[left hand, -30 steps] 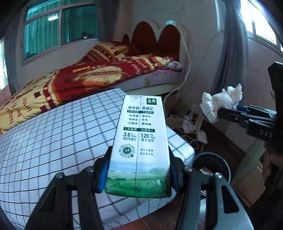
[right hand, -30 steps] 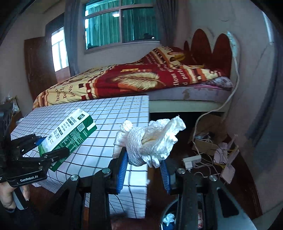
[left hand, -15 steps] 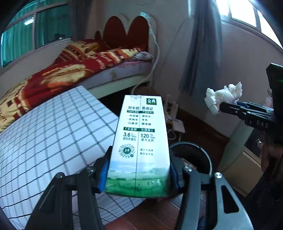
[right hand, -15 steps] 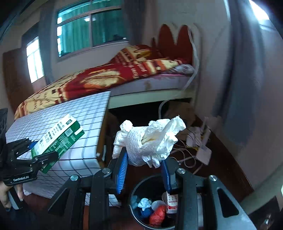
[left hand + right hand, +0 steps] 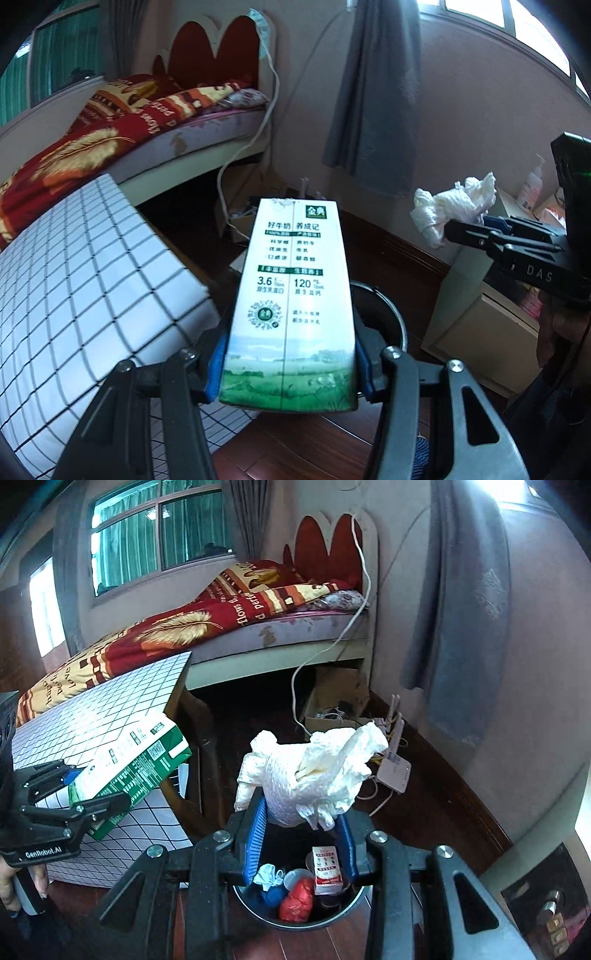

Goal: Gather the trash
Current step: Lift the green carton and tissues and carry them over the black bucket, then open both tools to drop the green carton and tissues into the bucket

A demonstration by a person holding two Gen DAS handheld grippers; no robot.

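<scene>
Far left in the right wrist view, a table under a white grid-patterned cloth [image 5: 110,716] stands in front of a bed with a red and gold blanket [image 5: 192,624]. Just ahead of the table's near corner, the left gripper [image 5: 88,794] is clenched on a green and white milk carton [image 5: 129,760], blue pads pressing both side faces near its base; the carton is tilted, its top end raised toward the table edge. A hand [image 5: 22,882] grips the handle below. In the left wrist view the same carton [image 5: 291,306] rises between the left gripper [image 5: 288,369] fingers, printed face to the camera, with the rim of a dark round trash bin [image 5: 384,317] showing behind its right edge. Centre of the right wrist view, the right gripper [image 5: 303,834] grasps a crumpled white paper wad [image 5: 310,771] between its blue pads, directly above the open trash bin [image 5: 258,904]. The bin stands on a dark wooden floor [image 5: 424,805] and already holds a small red and white box [image 5: 325,864], a red lump and blue and white scraps. Right of the bin, a white router [image 5: 395,768] with cables lies on the floor beside the wall, below a grey curtain [image 5: 465,609]. In the left wrist view the right gripper [image 5: 480,229] appears at the right edge with the wad [image 5: 450,206] at its tip.
</scene>
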